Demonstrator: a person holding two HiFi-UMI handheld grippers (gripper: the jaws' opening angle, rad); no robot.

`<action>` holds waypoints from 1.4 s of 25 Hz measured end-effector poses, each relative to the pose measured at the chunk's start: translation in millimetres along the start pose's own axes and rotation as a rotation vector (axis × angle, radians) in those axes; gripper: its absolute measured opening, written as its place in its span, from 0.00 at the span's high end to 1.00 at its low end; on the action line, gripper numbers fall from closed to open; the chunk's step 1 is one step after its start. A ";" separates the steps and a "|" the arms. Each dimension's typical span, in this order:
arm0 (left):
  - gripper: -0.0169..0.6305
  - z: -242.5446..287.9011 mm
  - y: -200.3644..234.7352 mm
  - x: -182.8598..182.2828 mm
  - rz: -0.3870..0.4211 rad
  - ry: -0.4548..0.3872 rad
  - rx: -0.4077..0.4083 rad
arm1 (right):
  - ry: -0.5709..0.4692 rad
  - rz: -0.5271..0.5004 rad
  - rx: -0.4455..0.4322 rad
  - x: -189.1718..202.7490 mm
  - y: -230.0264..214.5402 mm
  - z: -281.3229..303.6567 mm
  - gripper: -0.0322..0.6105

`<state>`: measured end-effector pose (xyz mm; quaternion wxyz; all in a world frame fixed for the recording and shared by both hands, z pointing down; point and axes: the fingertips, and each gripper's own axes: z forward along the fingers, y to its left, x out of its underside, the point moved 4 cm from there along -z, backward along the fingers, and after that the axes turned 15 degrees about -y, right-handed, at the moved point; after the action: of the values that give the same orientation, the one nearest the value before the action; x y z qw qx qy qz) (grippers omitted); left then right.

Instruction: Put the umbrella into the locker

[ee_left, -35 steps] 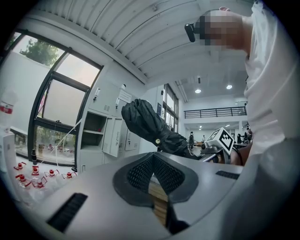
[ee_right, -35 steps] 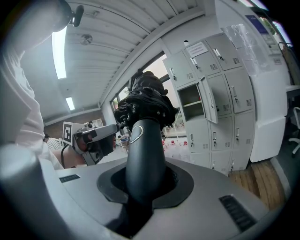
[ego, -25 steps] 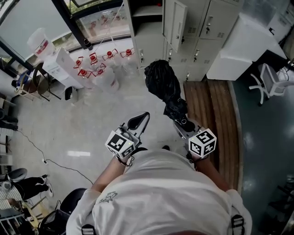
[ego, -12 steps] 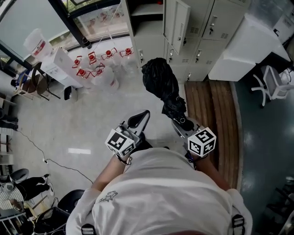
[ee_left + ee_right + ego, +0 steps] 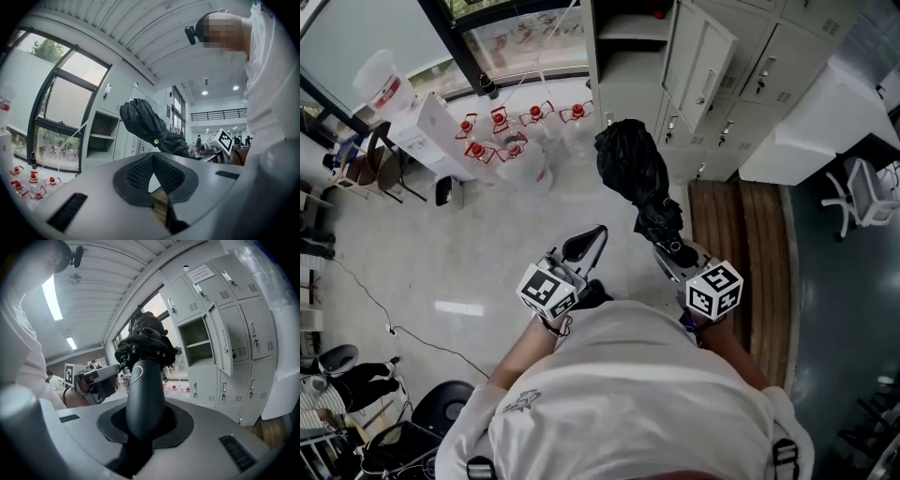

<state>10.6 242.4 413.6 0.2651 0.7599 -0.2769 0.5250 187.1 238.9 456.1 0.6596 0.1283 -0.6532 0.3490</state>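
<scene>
Black folded umbrella (image 5: 633, 176), handle clamped in the right gripper (image 5: 674, 253), points at the grey locker (image 5: 705, 58); its door seems ajar.

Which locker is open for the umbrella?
The middle locker in the column nearest the window: its door hangs ajar. The others visible are shut.

I have bare floor (image 5: 487, 234) free ahead up to the lockers (image 5: 787, 66), where one door (image 5: 700, 58) stands ajar beside an open compartment (image 5: 194, 341), with red-capped bottles (image 5: 525, 155) crowding the left and a slatted wooden bench (image 5: 759, 244) along the right.
</scene>
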 end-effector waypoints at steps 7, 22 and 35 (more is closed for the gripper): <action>0.96 -4.4 89.2 -30.6 0.020 0.001 0.046 | -0.016 0.008 0.001 -18.5 16.1 92.8 0.80; 0.96 -7.7 184.0 -24.1 -0.014 0.019 0.032 | 0.029 0.046 0.025 -12.9 4.5 180.0 0.80; 0.96 78.6 233.1 10.5 -0.014 0.062 0.008 | 0.046 0.056 -0.002 -33.7 -94.3 221.9 0.80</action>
<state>-98.1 21.7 425.5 0.2739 0.7462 -0.2611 0.5477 78.3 22.0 476.3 0.6644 0.1010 -0.6417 0.3695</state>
